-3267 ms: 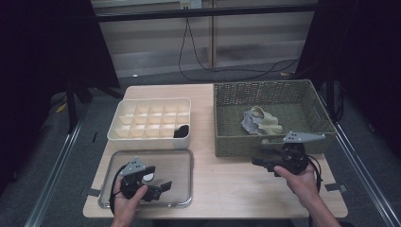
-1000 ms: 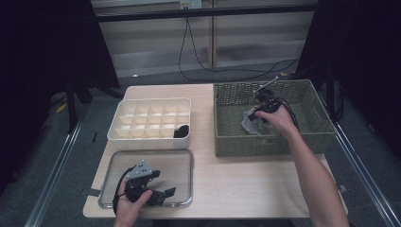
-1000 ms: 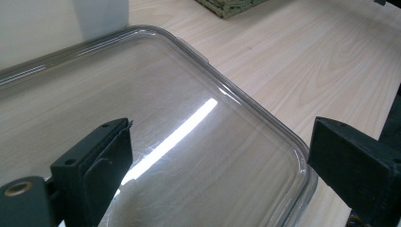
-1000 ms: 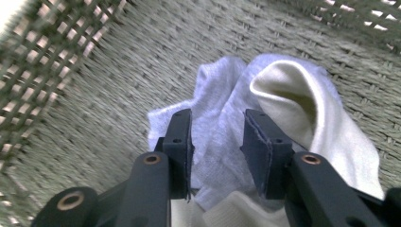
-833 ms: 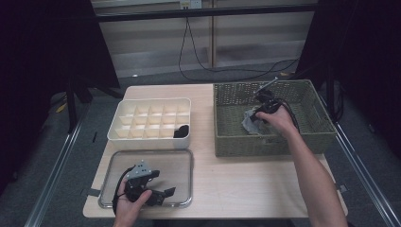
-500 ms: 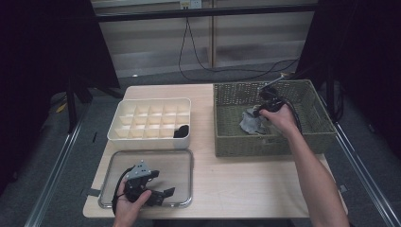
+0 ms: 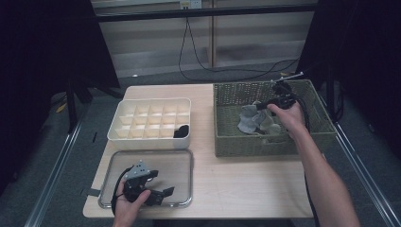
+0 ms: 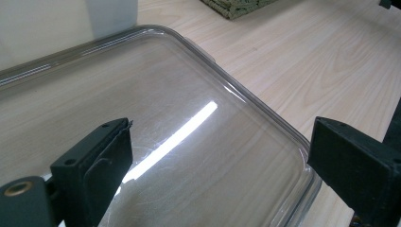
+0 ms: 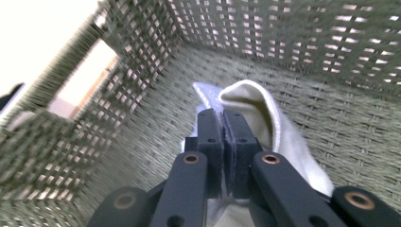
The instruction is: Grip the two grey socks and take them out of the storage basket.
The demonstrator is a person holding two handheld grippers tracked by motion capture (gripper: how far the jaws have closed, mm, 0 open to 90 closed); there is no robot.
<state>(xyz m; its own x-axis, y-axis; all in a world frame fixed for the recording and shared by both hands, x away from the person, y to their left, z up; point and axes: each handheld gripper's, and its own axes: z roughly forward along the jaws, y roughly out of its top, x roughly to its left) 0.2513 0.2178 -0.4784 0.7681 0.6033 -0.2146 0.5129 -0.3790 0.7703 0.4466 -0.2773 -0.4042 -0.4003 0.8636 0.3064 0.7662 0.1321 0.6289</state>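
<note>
1. Current state, right side: the right tongs (image 9: 222,118) are clenched on cloth inside the wicker basket (image 7: 227,97). The right gripper view shows the pads pressed together with a grey sock (image 9: 204,93) pinched between them and a cream sock (image 9: 265,118) draped against the outer pad. The jaws have just been closing on this cloth.

2. Location of the work item: in the high view, the grey sock (image 7: 247,119) hangs from the right tongs (image 7: 259,107) above the basket floor, near the basket's middle. The cream sock (image 7: 270,126) lies just beside and partly under it.

3. Current state, left side: the left tongs (image 7: 163,191) are released, with jaws spread wide over the clear lid (image 7: 185,163) at the near left of the counter (image 7: 246,184). Nothing sits between the pads in the left gripper view.

4. Step in hand (judged): lifting one sock out of the basket.

5. Lift straight up until the hanging cloth clears the basket wall (a low exit is likely to snag the weave).

6. Check whether the cream sock rises with the grey one. If it does, a short shake or a regrip on a single layer should separate them.

7. Maintain full clench pressure during transfer; thin fabric slips easily.

8. Likely destination: the divided tray (image 7: 150,118), where a dark item (image 7: 181,131) already occupies a near-right cell.
</note>
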